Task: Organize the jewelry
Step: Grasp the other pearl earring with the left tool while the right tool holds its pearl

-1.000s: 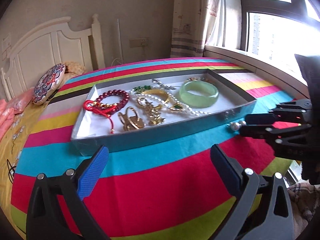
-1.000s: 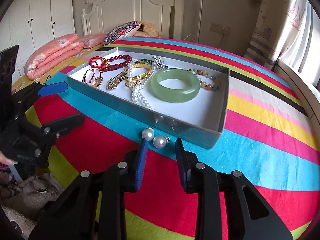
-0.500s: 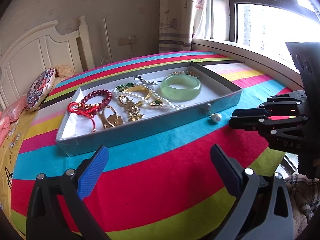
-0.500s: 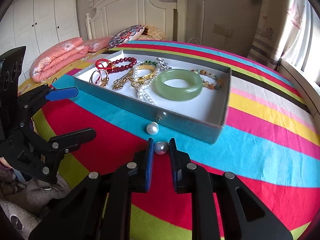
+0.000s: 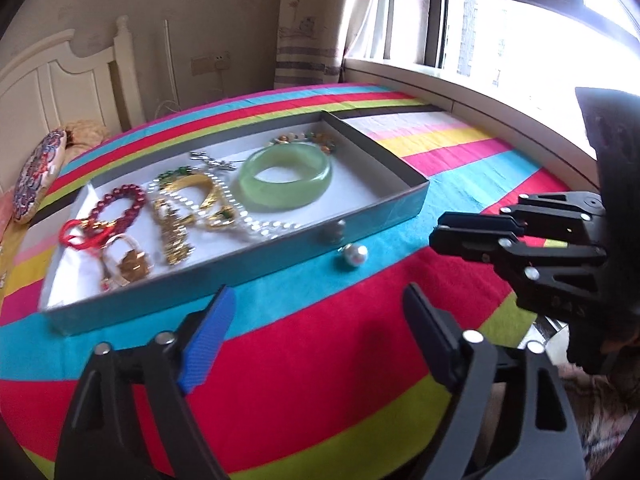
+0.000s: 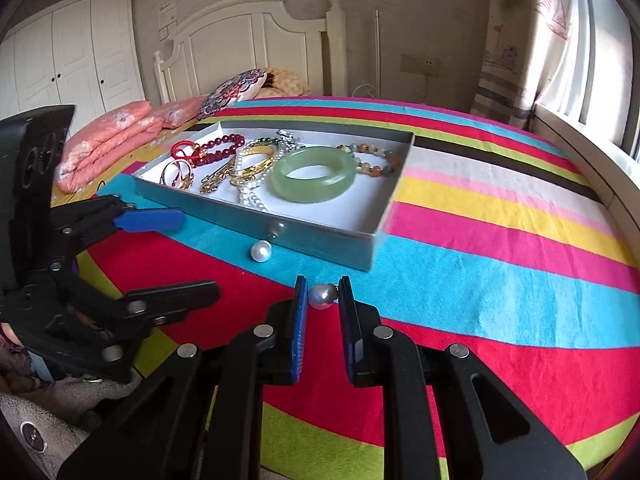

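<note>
While my right tool (image 6: 323,298) pinches one pearl earring (image 6: 321,296) just outside the tray (image 6: 312,236), my closing, empty left tool (image 5: 316,316) could nudge the other pearl (image 5: 356,255) away

Tray (image 6: 256,216) on bed (image 6: 500,248), bangle (image 6: 314,176) and beads inside, one pearl (image 6: 261,251) just before its front wall

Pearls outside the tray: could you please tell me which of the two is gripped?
The pearl between the jaws of the right gripper is gripped; the other pearl lies free on the bedspread beside the tray.
</note>
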The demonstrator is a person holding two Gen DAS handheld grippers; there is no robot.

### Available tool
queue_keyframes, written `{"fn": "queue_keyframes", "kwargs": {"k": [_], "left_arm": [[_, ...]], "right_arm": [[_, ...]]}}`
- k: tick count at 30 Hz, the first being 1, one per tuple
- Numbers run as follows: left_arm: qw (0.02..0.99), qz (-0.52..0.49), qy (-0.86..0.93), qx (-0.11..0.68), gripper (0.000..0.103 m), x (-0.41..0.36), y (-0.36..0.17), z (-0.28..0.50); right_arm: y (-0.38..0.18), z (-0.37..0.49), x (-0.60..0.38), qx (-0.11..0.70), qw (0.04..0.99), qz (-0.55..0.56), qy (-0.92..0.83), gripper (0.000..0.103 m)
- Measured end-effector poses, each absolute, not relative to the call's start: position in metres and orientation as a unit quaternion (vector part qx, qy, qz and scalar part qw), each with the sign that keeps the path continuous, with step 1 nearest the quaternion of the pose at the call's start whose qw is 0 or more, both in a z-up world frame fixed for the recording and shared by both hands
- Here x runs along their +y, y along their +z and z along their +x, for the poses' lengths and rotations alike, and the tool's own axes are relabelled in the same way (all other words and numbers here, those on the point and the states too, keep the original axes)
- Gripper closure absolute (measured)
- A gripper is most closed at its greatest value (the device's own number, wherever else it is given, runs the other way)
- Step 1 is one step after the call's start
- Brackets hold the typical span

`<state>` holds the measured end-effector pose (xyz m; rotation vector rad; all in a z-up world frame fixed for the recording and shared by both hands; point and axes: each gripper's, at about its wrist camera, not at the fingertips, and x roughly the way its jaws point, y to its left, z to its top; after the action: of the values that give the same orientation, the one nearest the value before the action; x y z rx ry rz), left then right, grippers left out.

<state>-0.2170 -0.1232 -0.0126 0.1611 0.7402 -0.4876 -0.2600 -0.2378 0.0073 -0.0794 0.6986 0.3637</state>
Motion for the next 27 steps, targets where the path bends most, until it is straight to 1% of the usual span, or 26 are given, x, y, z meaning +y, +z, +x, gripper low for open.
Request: {"fn": "queue_keyframes", "kwargs": {"k": [1, 2, 5, 6, 7, 9, 10, 11, 12, 14, 18, 27], "left_arm": [[0.898, 0.077, -0.238, 0.363, 0.031, -0.128, -0.014, -0.213], [0.896, 0.076, -0.239, 0.366, 0.036, -0.132, -0.016, -0.208], [0.897, 0.078, -0.237, 0.364, 0.038, -0.142, -0.016, -0.202], [0.897, 0.084, -0.238, 0.363, 0.042, -0.147, -0.017, -0.202], [0.897, 0.09, -0.237, 0.362, 0.047, -0.151, -0.017, -0.202], [0.897, 0.1, -0.238, 0.36, 0.062, -0.158, -0.017, -0.203], [0.896, 0.099, -0.237, 0.362, 0.066, -0.161, -0.017, -0.202], [0.897, 0.099, -0.233, 0.363, 0.075, -0.162, -0.016, -0.202], [0.898, 0.103, -0.229, 0.362, 0.082, -0.164, -0.016, -0.202], [0.897, 0.11, -0.231, 0.361, 0.088, -0.167, -0.016, -0.204], [0.898, 0.103, -0.238, 0.356, 0.088, -0.163, -0.011, -0.211], [0.919, 0.087, -0.237, 0.304, 0.088, -0.144, 0.031, -0.223]], "right_arm": [[0.008, -0.26, -0.24, 0.339, 0.923, -0.036, 0.177, 0.087], [0.008, -0.26, -0.24, 0.338, 0.924, -0.034, 0.177, 0.087], [0.009, -0.261, -0.244, 0.336, 0.925, -0.03, 0.177, 0.087], [0.009, -0.261, -0.245, 0.335, 0.925, -0.029, 0.177, 0.087], [0.008, -0.261, -0.246, 0.335, 0.925, -0.026, 0.177, 0.087], [0.007, -0.262, -0.247, 0.336, 0.925, -0.023, 0.177, 0.087], [0.007, -0.263, -0.247, 0.336, 0.925, -0.023, 0.177, 0.087], [0.007, -0.263, -0.247, 0.336, 0.925, -0.022, 0.177, 0.087], [0.006, -0.263, -0.247, 0.336, 0.925, -0.021, 0.177, 0.087], [0.007, -0.265, -0.247, 0.335, 0.925, -0.021, 0.178, 0.087], [0.011, -0.268, -0.248, 0.33, 0.927, -0.02, 0.178, 0.087], [0.032, -0.269, -0.234, 0.304, 0.932, -0.042, 0.191, 0.087]]}}
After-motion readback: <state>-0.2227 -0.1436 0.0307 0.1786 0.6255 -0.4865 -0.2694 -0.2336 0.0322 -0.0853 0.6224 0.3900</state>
